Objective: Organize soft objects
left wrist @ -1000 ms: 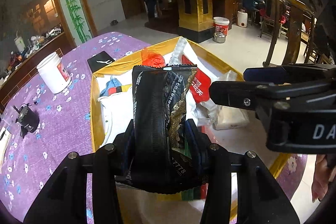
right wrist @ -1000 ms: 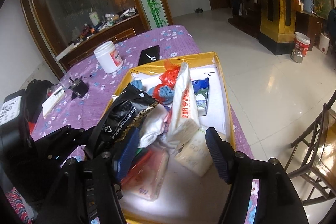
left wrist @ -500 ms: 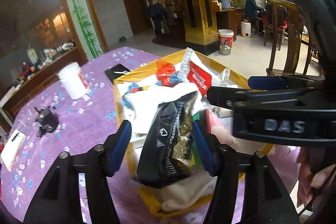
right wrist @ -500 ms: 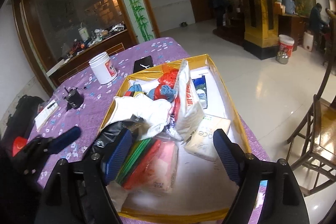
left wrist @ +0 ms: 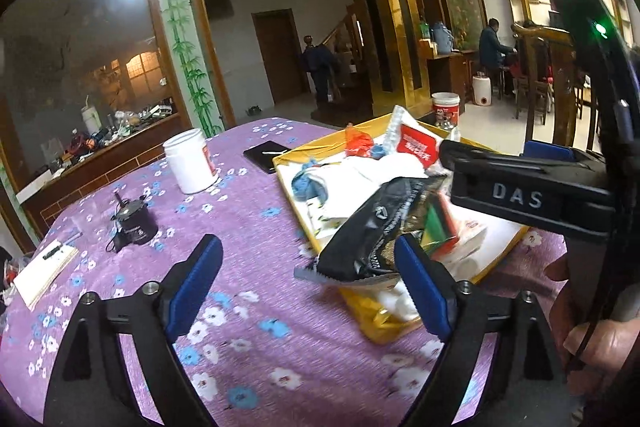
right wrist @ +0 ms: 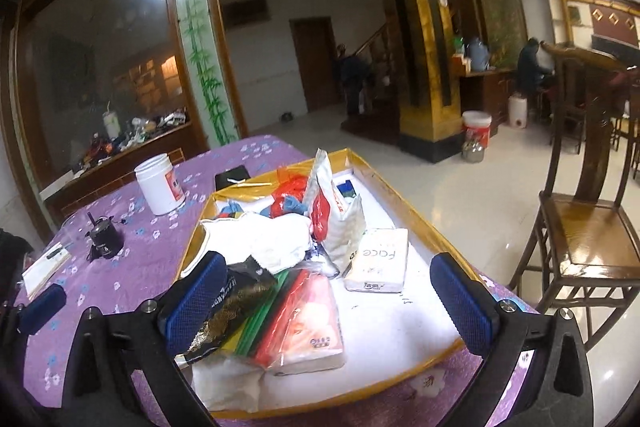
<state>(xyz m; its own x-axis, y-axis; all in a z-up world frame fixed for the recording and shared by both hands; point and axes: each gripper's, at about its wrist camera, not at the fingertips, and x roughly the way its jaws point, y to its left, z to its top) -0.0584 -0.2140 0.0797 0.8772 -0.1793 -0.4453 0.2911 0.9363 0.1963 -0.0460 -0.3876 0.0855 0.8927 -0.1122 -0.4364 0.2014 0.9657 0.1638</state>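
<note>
Soft packets fill a gold-rimmed tray (right wrist: 420, 223) on a table covered with a purple flowered cloth (left wrist: 248, 219). A black packet (left wrist: 372, 223) with gold patterning lies at the tray's near-left corner, its end hanging over the rim. Beside it are green and red strips, then a pink tissue pack (right wrist: 308, 323) lying flat. A white cloth (right wrist: 264, 235) is bunched above them, and a white tissue pack marked "Face" (right wrist: 380, 259) rests on the tray's white floor. A white-and-red bag (right wrist: 332, 215) stands upright near the middle, with a red plastic bag (right wrist: 292, 195) and something blue behind it, possibly knitted.

The left gripper (left wrist: 308, 283) hangs over the cloth just left of the tray, fingers spread wide and holding nothing. The right gripper (right wrist: 328, 303) is over the tray's near end, fingers likewise spread apart and empty; its left finger (right wrist: 196, 299) overlaps the black packet in view, though contact is unclear.

On the cloth beyond stand a white jar (left wrist: 190, 163), a small black pot (left wrist: 134, 223), a black phone (left wrist: 266, 155) and a notepad (left wrist: 40, 273).
</note>
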